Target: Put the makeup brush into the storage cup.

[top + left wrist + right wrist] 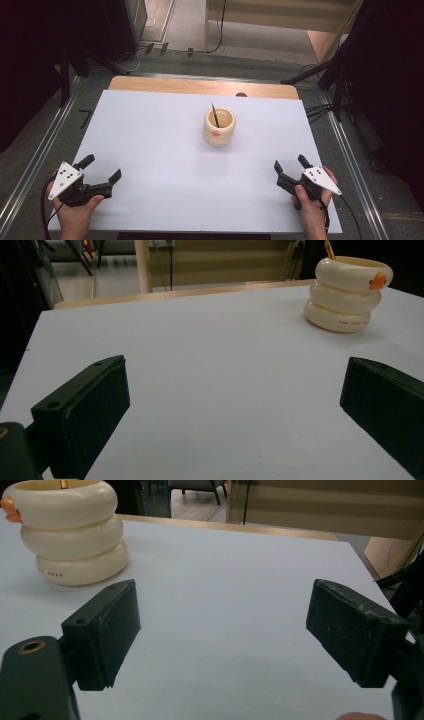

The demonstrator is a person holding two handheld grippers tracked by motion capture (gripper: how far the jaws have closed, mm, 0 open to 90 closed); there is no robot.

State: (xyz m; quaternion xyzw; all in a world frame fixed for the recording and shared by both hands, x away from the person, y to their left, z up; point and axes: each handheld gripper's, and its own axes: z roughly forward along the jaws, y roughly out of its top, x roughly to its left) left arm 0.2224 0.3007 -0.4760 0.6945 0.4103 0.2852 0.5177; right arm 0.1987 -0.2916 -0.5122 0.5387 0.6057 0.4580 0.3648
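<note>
On the white table, about midway across and toward its far edge, stands the cup, a cream pot shaped like three stacked rings with a small orange mark on the side that faces the person. A thin dark stick leans inside the cup, its tip rising above the rim.

Well apart from the cup, near the table's near left corner, the left gripper is held in the person's left hand. Its jaws stand wide apart with nothing between them. In the left gripper view the cup sits far ahead of the jaws and off to the upper right, beyond the right jaw's line, with bare table between the fingers and the cup.

Also well apart from the cup, near the table's near right corner, the right gripper is held in the right hand. Its jaws are likewise spread, and only bare table shows between them. In the right gripper view the cup stands ahead and to the upper left, just past the tip of the left finger as seen there, but not between the jaws and not touching either one.

Seen from above, the cup lies farther up the table than both grippers and roughly between them, a little nearer the right one. Neither gripper touches the cup or the stick.
</note>
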